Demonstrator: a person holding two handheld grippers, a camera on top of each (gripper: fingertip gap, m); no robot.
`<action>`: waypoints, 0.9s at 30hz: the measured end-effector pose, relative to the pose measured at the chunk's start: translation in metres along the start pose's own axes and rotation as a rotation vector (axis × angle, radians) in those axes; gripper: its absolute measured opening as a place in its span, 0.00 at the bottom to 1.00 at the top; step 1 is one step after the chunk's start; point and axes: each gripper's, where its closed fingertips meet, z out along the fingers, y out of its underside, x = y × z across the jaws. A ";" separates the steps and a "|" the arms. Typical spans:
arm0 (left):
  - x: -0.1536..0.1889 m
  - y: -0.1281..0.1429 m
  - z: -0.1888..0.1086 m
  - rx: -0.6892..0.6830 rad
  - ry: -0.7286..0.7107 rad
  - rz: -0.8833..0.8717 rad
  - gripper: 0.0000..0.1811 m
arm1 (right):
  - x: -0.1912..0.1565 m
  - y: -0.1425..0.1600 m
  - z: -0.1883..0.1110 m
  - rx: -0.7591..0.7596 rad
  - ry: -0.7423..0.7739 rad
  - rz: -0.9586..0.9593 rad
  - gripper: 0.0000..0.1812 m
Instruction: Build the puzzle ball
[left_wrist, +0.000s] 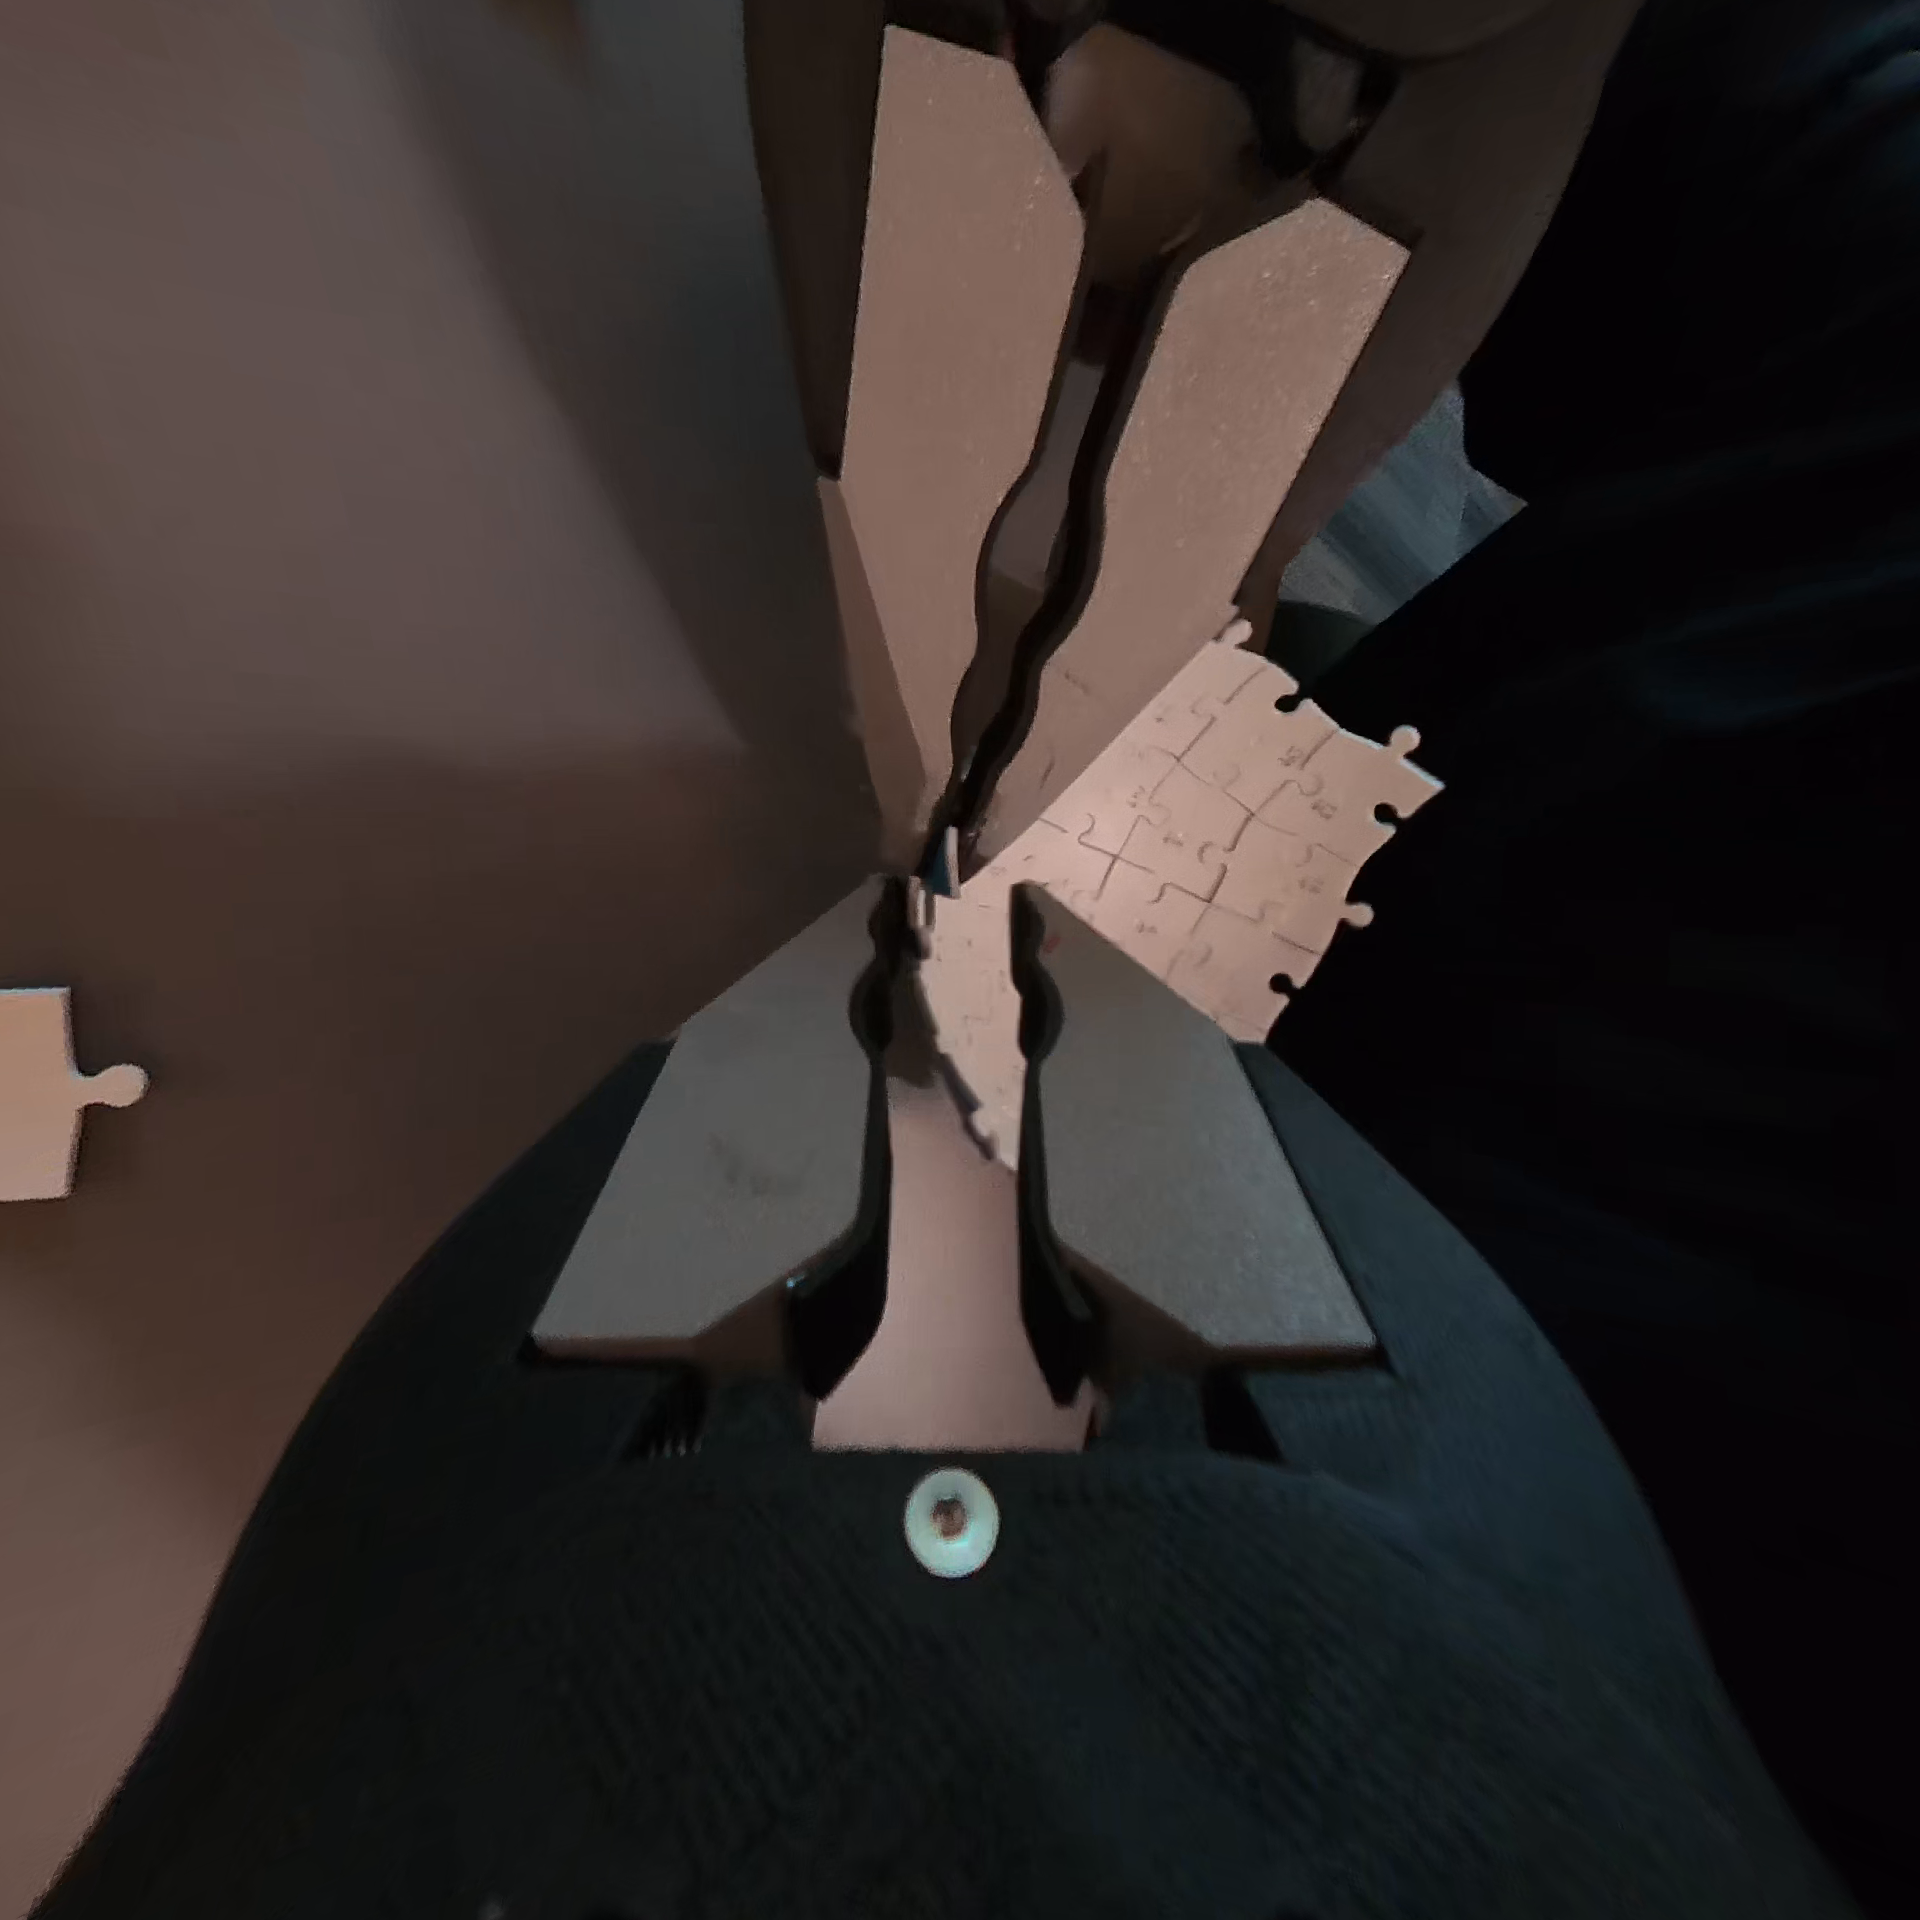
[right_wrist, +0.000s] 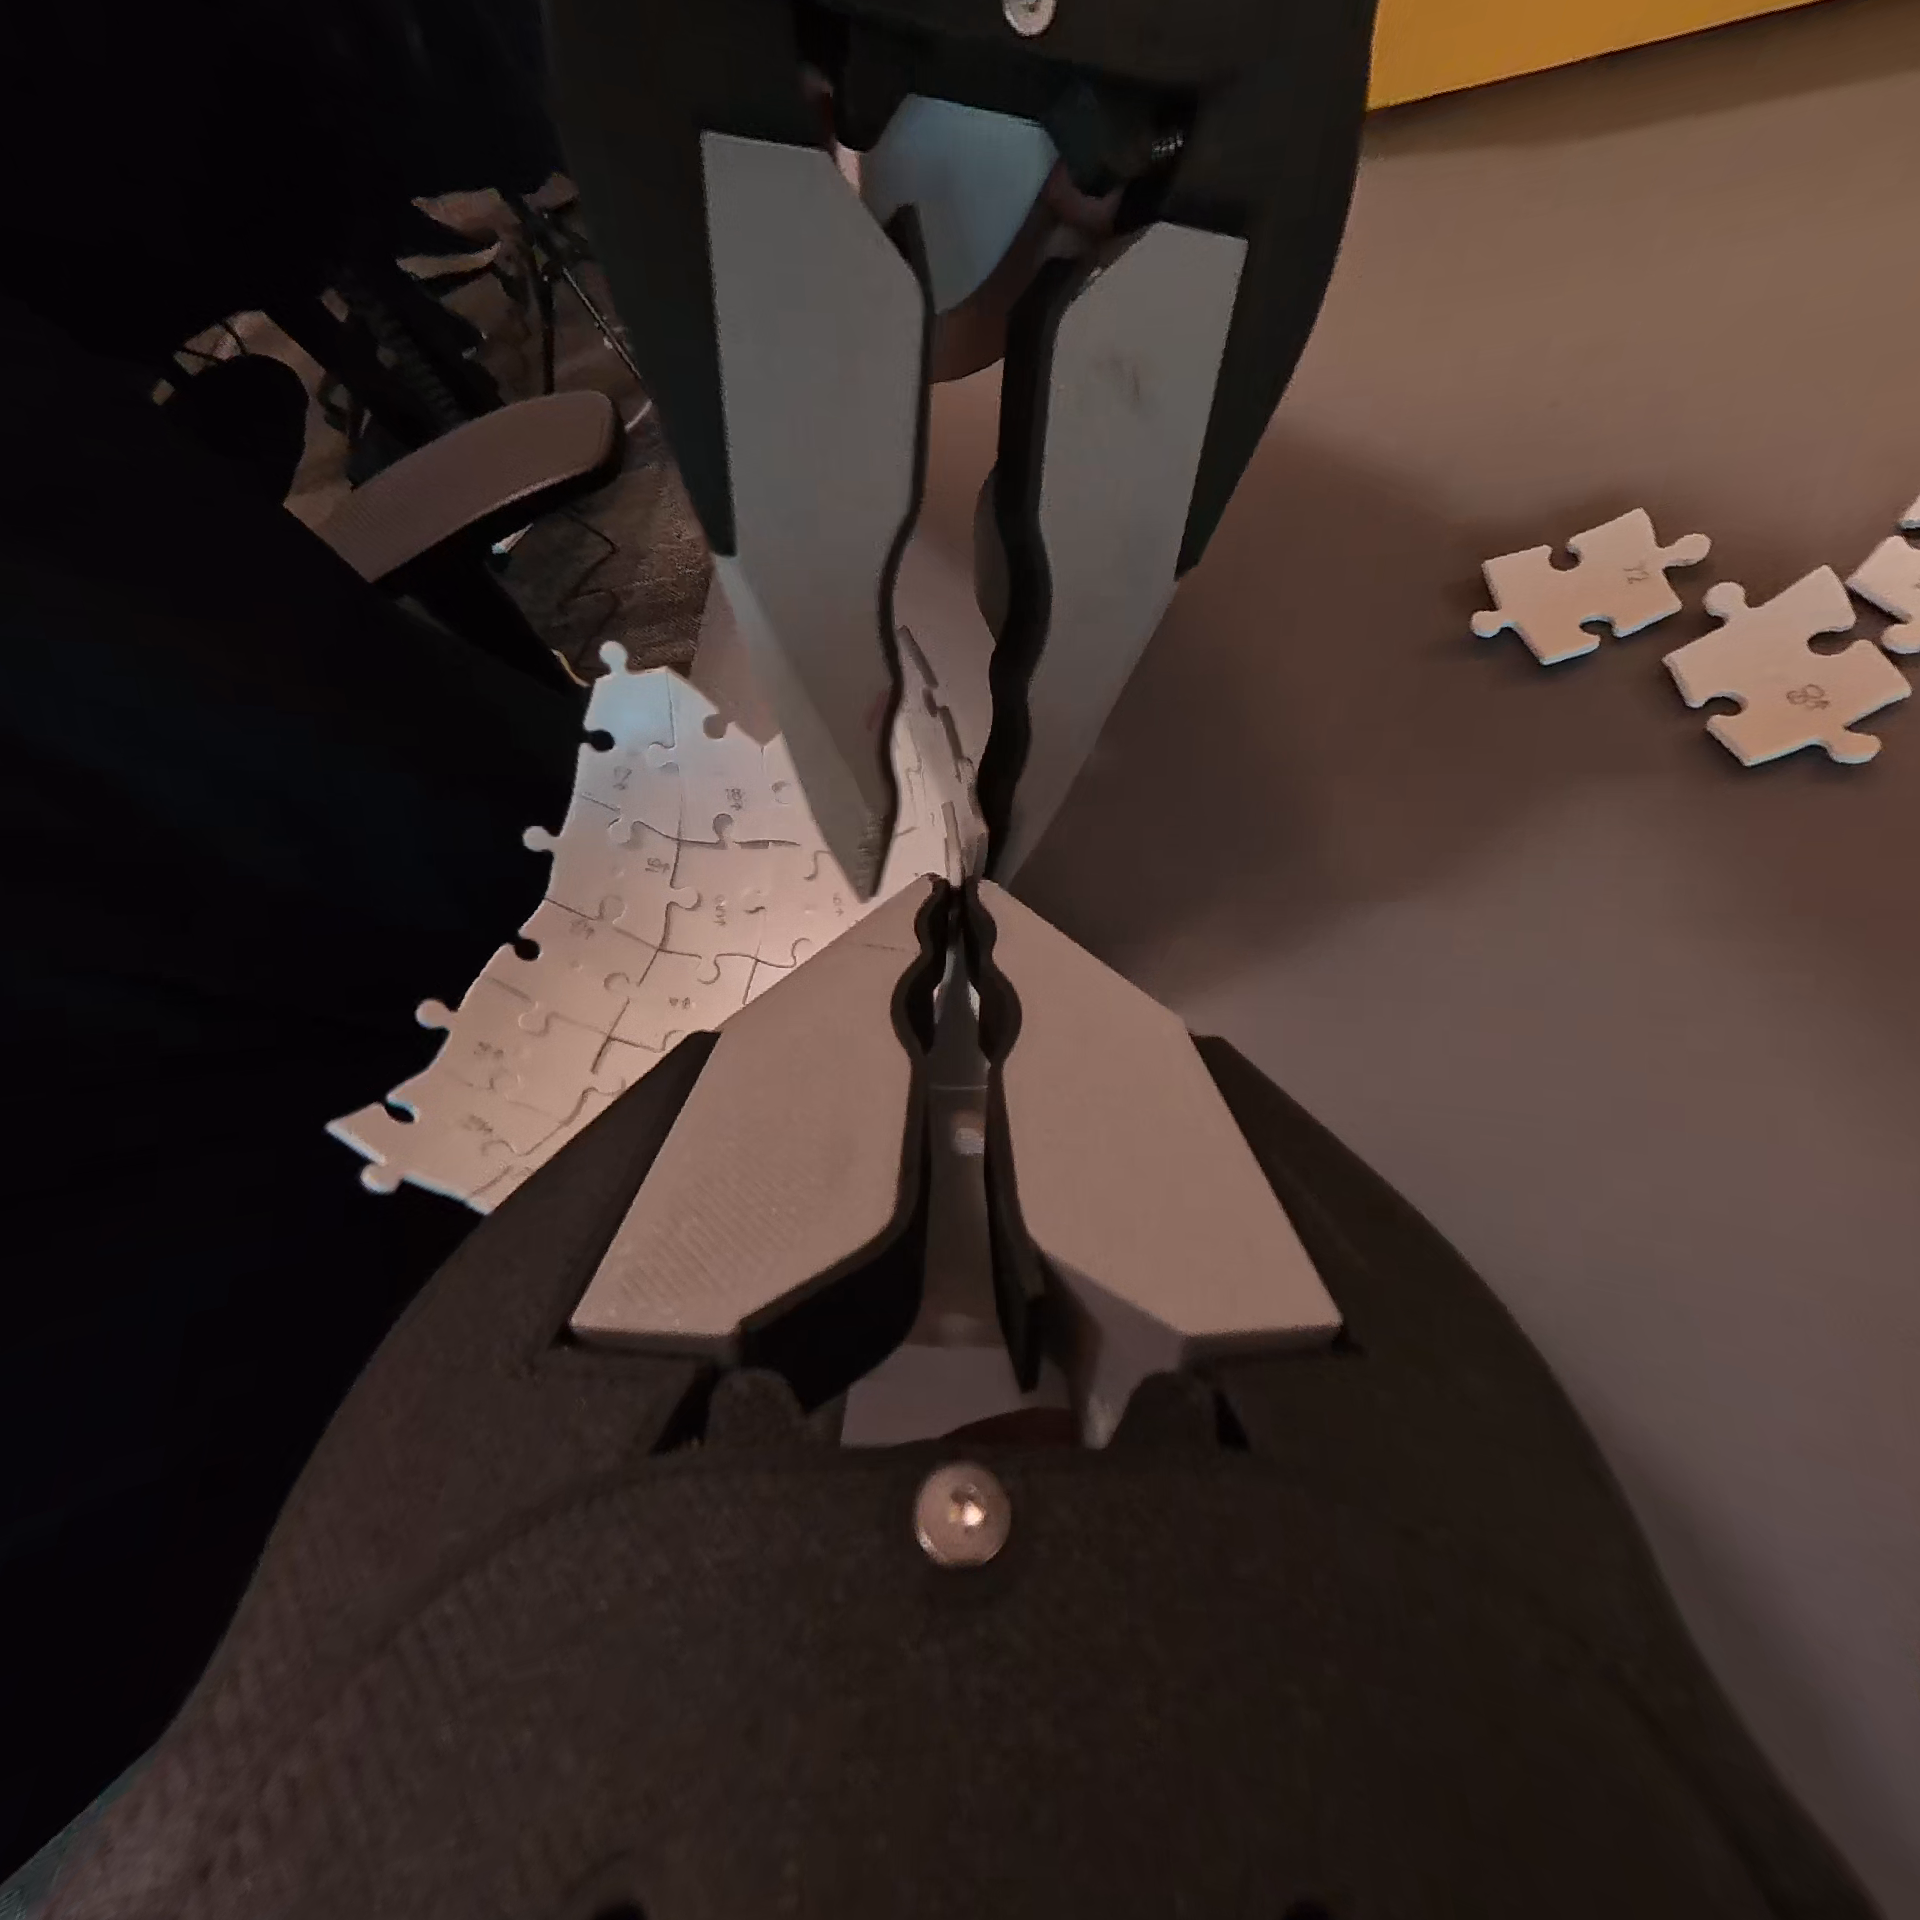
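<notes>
Both grippers met tip to tip above the table (right_wrist: 1455, 935), facing each other.

Left gripper (left_wrist: 951, 914): fingers parted, a clear gap between the pads along most of their length. The curved edge of the assembled puzzle section (left_wrist: 1236, 831) ran into that gap near the tips. Whether the pads actually pinched it, I could not tell.

Right gripper (right_wrist: 951, 899): fingers drawn nearly together, tips closed on what looked like a thin puzzle piece (right_wrist: 961, 831) held edge-on. The item was mostly hidden between the pads; only its edge showed at the tips, so I could not confirm what it was.

The assembled puzzle section was a curved sheet of interlocked pale pieces, printed marks on the faces, knobs and sockets along its free border. It hung partly over the table edge, toward the dark side of the room.

Loose pieces (right_wrist: 1683, 634) lay flat on the table, well apart from the grippers, on the right gripper's right. One more single piece (left_wrist: 62, 1091) lay at the far left of the left wrist view.

An office chair (right_wrist: 488, 468) stood beyond the table edge.
</notes>
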 end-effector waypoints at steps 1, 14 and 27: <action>-0.001 0.000 0.000 -0.010 -0.002 0.005 0.07 | -0.001 0.000 0.000 0.000 -0.005 0.000 0.00; -0.003 0.001 0.001 0.020 -0.010 -0.007 0.03 | -0.002 0.007 -0.001 -0.040 0.001 0.095 0.00; -0.003 0.001 0.002 0.058 -0.031 -0.017 0.01 | -0.003 0.007 -0.001 -0.036 -0.006 0.090 0.00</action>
